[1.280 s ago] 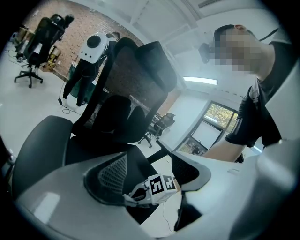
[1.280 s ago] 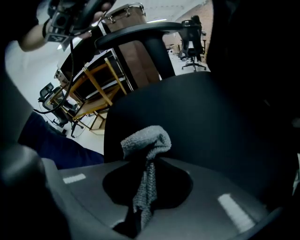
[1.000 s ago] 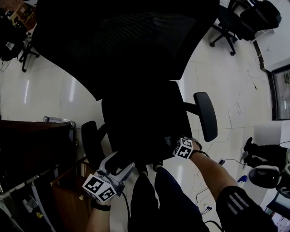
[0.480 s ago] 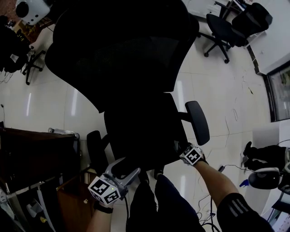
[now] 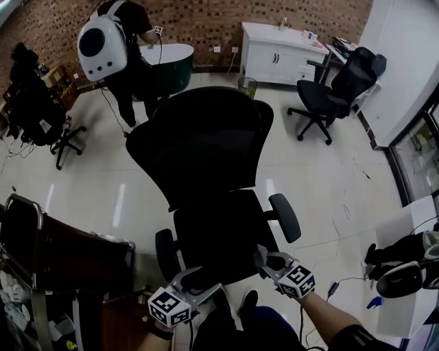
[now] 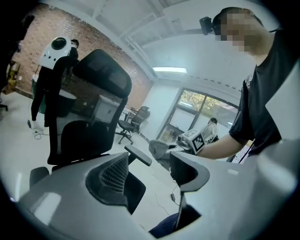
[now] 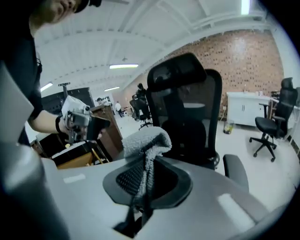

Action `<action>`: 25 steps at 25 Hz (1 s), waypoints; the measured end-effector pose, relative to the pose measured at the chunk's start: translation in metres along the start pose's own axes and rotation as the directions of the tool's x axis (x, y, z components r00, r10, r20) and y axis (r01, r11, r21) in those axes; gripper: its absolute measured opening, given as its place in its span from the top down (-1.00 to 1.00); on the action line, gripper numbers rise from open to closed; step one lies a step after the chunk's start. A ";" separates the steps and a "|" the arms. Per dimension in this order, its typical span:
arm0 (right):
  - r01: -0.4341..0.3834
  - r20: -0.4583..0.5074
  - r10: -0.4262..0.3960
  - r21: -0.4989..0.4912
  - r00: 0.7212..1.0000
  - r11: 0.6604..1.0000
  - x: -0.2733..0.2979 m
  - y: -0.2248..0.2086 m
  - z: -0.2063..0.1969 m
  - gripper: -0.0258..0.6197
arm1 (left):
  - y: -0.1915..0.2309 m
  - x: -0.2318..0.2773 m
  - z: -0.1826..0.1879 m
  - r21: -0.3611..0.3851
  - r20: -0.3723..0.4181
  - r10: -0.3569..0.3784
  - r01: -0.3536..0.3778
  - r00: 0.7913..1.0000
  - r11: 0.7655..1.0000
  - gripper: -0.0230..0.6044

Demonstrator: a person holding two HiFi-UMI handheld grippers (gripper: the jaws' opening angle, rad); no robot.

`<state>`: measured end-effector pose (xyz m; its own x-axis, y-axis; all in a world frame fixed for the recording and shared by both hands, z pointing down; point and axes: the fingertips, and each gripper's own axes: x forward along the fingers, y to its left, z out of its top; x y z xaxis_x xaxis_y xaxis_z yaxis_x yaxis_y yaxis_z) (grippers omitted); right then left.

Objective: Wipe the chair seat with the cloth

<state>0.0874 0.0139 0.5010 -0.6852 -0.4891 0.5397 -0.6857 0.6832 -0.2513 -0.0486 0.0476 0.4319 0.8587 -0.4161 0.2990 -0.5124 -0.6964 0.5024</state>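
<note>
The chair seat [image 5: 219, 233] was a black, squarish padded slab, matte. It sat dead centre in the head view under a tall curved mesh backrest [image 5: 202, 144], with a rounded armrest [image 5: 285, 217] sticking out at 3 o'clock.

The cloth [image 7: 143, 140] was a grey fuzzy terry thing, bunched into a lump on top. A strip of it ran down between the jaws of the right gripper [image 7: 145, 180], which were clamped on it. From above, that gripper hung at the seat's front corner, about 5 o'clock. Couldn't tell if the cloth actually touched the seat.

The left gripper [image 6: 152, 168] was at 7 o'clock off the seat's front edge, jaws apart with nothing in them.

Around it all:
- glossy white tiled floor [image 5: 322, 185]
- a dark wooden worktop [image 5: 68, 250] at 8 o'clock
- a second black chair [image 5: 336, 86] at 2 o'clock
- a white cabinet [image 5: 281, 51] at 1 o'clock against a brick wall [image 5: 206, 17]
- a person [image 5: 130, 41] wearing a round white backpack [image 5: 99, 44] at 11 o'clock

The seat itself just looked plain and dark, too dim to make out any surface detail.
</note>
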 end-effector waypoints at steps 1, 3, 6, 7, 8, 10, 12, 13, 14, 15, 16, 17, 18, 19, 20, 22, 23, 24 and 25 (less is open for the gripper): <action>-0.006 0.044 0.007 -0.011 0.999 1.000 -0.014 0.006 0.011 0.83 | -0.010 0.001 0.000 0.022 0.006 -0.004 0.004 1.000 1.000 -0.06; -0.024 0.130 0.027 -0.028 0.991 0.999 -0.037 0.017 0.037 0.83 | -0.026 0.001 0.010 0.056 0.039 -0.002 0.000 0.999 0.998 -0.08; -0.052 0.227 0.062 -0.051 0.972 0.997 -0.078 0.050 0.062 0.83 | -0.063 -0.018 0.021 0.062 0.098 0.006 -0.012 0.995 0.998 -0.08; -0.064 0.252 0.077 -0.061 0.965 0.996 -0.093 0.063 0.066 0.83 | -0.078 -0.025 0.021 0.070 0.114 0.011 -0.019 0.993 0.997 -0.08; -0.075 0.275 0.093 -0.075 0.957 0.994 -0.108 0.075 0.067 0.83 | -0.094 -0.031 0.018 0.082 0.129 0.018 -0.029 0.991 0.996 -0.08; -0.083 0.302 0.119 -0.127 0.946 0.988 -0.141 0.096 0.064 0.83 | -0.128 -0.038 0.011 0.102 0.158 0.038 -0.055 0.987 0.993 -0.09; -0.087 0.318 0.147 -0.196 0.937 0.977 -0.173 0.120 0.059 0.83 | -0.163 -0.048 0.003 0.108 0.195 0.070 -0.092 0.978 0.990 -0.11; -0.090 0.323 0.164 -0.232 0.932 0.969 -0.188 0.135 0.057 0.83 | -0.179 -0.056 -0.001 0.101 0.222 0.085 -0.110 0.971 0.989 -0.11; -0.092 0.330 0.179 -0.263 0.927 0.960 -0.204 0.148 0.055 0.83 | -0.196 -0.065 -0.003 0.090 0.251 0.099 -0.125 0.963 0.988 -0.12; -0.093 0.339 0.192 -0.286 0.921 0.954 -0.219 0.159 0.053 0.83 | -0.213 -0.072 -0.005 0.079 0.276 0.110 -0.136 0.955 0.988 -0.12; -0.097 0.347 0.203 -0.300 0.916 0.949 -0.236 0.169 0.049 0.83 | -0.230 -0.078 -0.009 0.072 0.293 0.120 -0.147 0.948 0.987 -0.12; -0.104 0.353 0.213 -0.304 0.911 0.947 -0.252 0.177 0.043 0.83 | -0.248 -0.081 -0.014 0.070 0.302 0.131 -0.159 0.944 0.985 -0.12; -0.115 0.357 0.223 -0.300 0.907 0.947 -0.268 0.184 0.036 0.83 | -0.266 -0.084 -0.020 0.071 0.304 0.143 -0.172 0.942 0.982 -0.12; -0.128 0.360 0.232 -0.291 0.904 0.948 -0.283 0.190 0.027 0.83 | -0.281 -0.087 -0.026 0.070 0.305 0.156 -0.186 0.939 0.980 -0.12; -0.141 0.362 0.242 -0.285 0.900 0.948 -0.296 0.197 0.020 0.83 | -0.295 -0.091 -0.031 0.063 0.309 0.169 -0.197 0.936 0.978 -0.12; -0.152 0.364 0.260 -0.299 0.894 0.942 -0.320 0.211 0.009 0.83 | -0.318 -0.097 -0.042 0.031 0.320 0.178 -0.198 0.931 0.980 -0.17; -0.147 0.365 0.260 -0.308 0.894 0.940 -0.330 0.216 0.003 0.83 | -0.328 -0.098 -0.049 0.022 0.318 0.172 -0.189 0.932 0.982 -0.17; -0.139 0.367 0.253 -0.309 0.895 0.941 -0.338 0.220 -0.003 0.83 | -0.337 -0.100 -0.053 0.023 0.312 0.165 -0.182 0.936 0.983 -0.16; -0.131 0.369 0.243 -0.303 0.897 0.944 -0.344 0.222 -0.008 0.83 | -0.346 -0.101 -0.056 0.031 0.306 0.162 -0.180 0.938 0.983 -0.16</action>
<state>0.1734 0.3385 0.2661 -0.8721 -0.4726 0.1265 -0.4827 0.8734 -0.0646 0.0416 0.3633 0.2732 0.7226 -0.6818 0.1140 -0.6582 -0.6282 0.4148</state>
